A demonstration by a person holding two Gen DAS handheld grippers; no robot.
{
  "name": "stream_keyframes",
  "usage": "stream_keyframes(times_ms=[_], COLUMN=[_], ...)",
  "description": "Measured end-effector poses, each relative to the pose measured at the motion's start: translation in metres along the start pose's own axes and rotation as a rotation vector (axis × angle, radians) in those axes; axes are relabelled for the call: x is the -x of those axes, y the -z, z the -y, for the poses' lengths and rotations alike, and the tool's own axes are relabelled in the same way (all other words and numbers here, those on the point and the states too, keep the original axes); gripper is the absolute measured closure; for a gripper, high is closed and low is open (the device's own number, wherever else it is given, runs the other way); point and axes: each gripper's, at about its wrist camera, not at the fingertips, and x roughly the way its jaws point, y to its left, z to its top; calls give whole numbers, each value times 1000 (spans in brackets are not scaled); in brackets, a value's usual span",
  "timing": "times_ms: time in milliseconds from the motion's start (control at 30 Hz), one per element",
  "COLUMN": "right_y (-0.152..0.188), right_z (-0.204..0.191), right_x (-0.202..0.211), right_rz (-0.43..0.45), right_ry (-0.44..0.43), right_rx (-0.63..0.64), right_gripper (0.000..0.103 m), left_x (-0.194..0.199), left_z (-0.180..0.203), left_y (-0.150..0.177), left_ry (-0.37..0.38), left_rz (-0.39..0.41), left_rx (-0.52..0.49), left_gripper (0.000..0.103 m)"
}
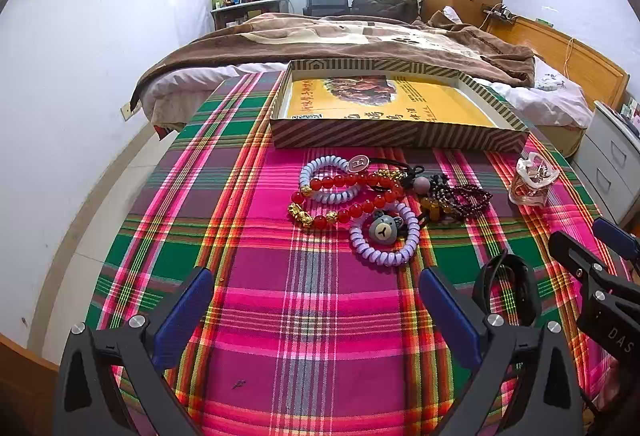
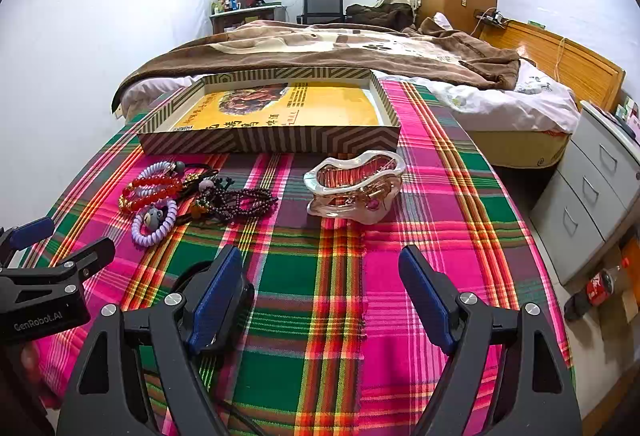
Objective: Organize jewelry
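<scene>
A heap of jewelry lies on the plaid cloth: a red bead bracelet (image 1: 344,198) with gold charms, two lilac coil bands (image 1: 386,250), one with a bear face (image 1: 385,227), and dark maroon bead strings (image 1: 468,196). The heap also shows in the right wrist view (image 2: 192,196). Behind it stands an open striped box (image 1: 396,136) with a yellow bottom. A glass dish (image 2: 356,188) holds small gold pieces. My left gripper (image 1: 316,312) is open and empty, short of the heap. My right gripper (image 2: 320,296) is open and empty, short of the dish. A black band (image 1: 508,288) lies by my left gripper's right finger.
The table (image 2: 304,316) is covered in a pink and green plaid cloth. A bed (image 1: 360,36) with a brown blanket stands behind it. Grey drawers (image 2: 592,196) and a cola bottle (image 2: 596,288) on the floor are at the right.
</scene>
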Motion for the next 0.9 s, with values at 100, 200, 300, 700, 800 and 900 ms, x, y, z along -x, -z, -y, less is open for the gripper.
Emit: stream_keyframes(times_ms=[100,200,300,700,800,900], right_y=[0,0,0,0,1,1], right_z=[0,0,0,-1,-1,-2], right_x=[0,0,1,4,4,3], right_rz=[0,1,2,4,4,3], right_ry=[0,-1,0,-1,-1,0], right_rx=[0,1,1,-1,1,1], right_gripper=[22,22,22,22,22,22], left_x=[0,2,2,8,8,8], left_z=[0,1,0,-1,-1,-1], left_y=[0,2,2,3,3,3], left_ry=[1,0,-1,1,-1,-2], left_rz=[-1,-2,-1,4,2,2], left_rx=[-1,0,2,10,11,11], left_gripper=[0,0,0,0,0,0])
